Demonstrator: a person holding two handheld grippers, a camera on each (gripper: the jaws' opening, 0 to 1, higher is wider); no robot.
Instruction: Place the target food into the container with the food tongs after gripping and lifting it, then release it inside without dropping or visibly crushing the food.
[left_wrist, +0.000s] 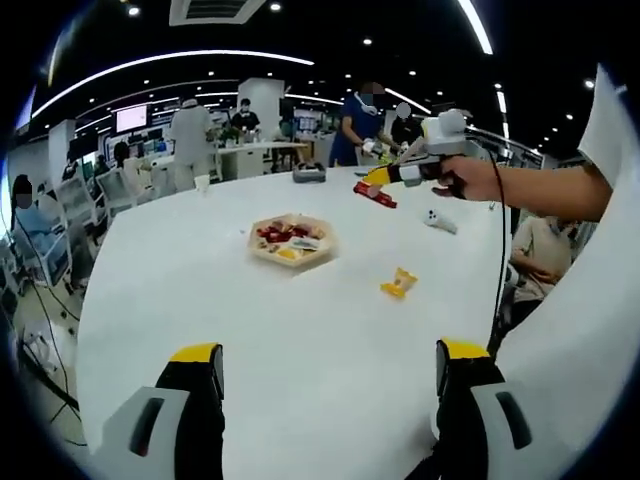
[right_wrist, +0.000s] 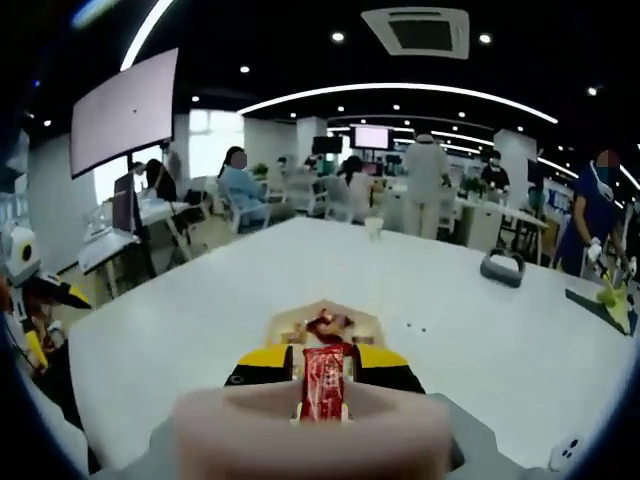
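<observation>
A red packaged food item (right_wrist: 323, 382) with small white markings, too blurred to be read, is seen clamped between the yellow-tipped jaws of the right gripper (right_wrist: 322, 372) in the right gripper view. In the left gripper view the same right gripper (left_wrist: 378, 186) is held by a hand (left_wrist: 468, 178) above the white surface (left_wrist: 330, 340), the red item (left_wrist: 376, 194) hanging from it well apart from the container. One light, shallow container (left_wrist: 291, 241) sits on the surface, with several red and yellow pieces inside. One yellow wrapped item (left_wrist: 399, 283) lies near it on the surface. The left gripper (left_wrist: 328, 368) is seen with its jaws wide apart, nothing between them. No writing can be read.
</observation>
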